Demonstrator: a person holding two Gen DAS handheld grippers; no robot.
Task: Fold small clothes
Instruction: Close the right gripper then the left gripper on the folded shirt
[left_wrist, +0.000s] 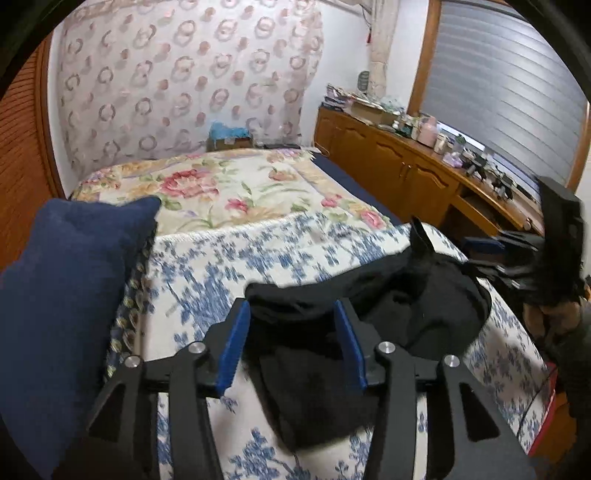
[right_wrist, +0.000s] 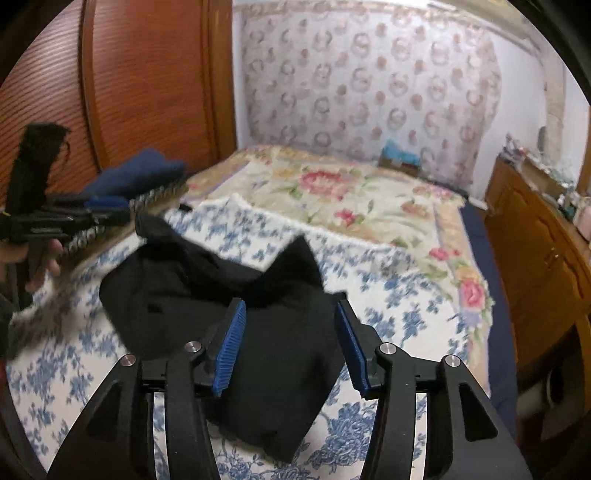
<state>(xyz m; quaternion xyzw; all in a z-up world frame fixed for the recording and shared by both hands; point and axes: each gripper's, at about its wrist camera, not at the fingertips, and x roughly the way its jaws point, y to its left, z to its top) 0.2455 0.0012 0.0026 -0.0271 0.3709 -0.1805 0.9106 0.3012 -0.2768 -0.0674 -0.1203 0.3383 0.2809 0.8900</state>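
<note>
Black cloth: a small dark garment (left_wrist: 314, 354) lies crumpled on my blue-flowered sheet (left_wrist: 207, 273), low in the middle of both frames; one pointed corner sticks up
Left gripper (left_wrist: 291, 345): jaws apart, blue pads clear of the cloth; nothing pinched, garment lying beneath and between them
Right gripper (right_wrist: 291, 345): jaws likewise apart over the garment's near edge; pads not pressing on it
Only in my left view: wooden cabinet (left_wrist: 391, 166) with a cluttered top and a slatted blind at the upper right; big navy cushion (left_wrist: 62, 306) at the lower left
Only in my right view: ribbed wooden door (right_wrist: 122, 81) at the upper left; my fingers (right_wrist: 44, 266) at the left edge
Hard to make out: the garment's kind, all folds and blur; each view shows the other gripper only smeared at its edge
</note>
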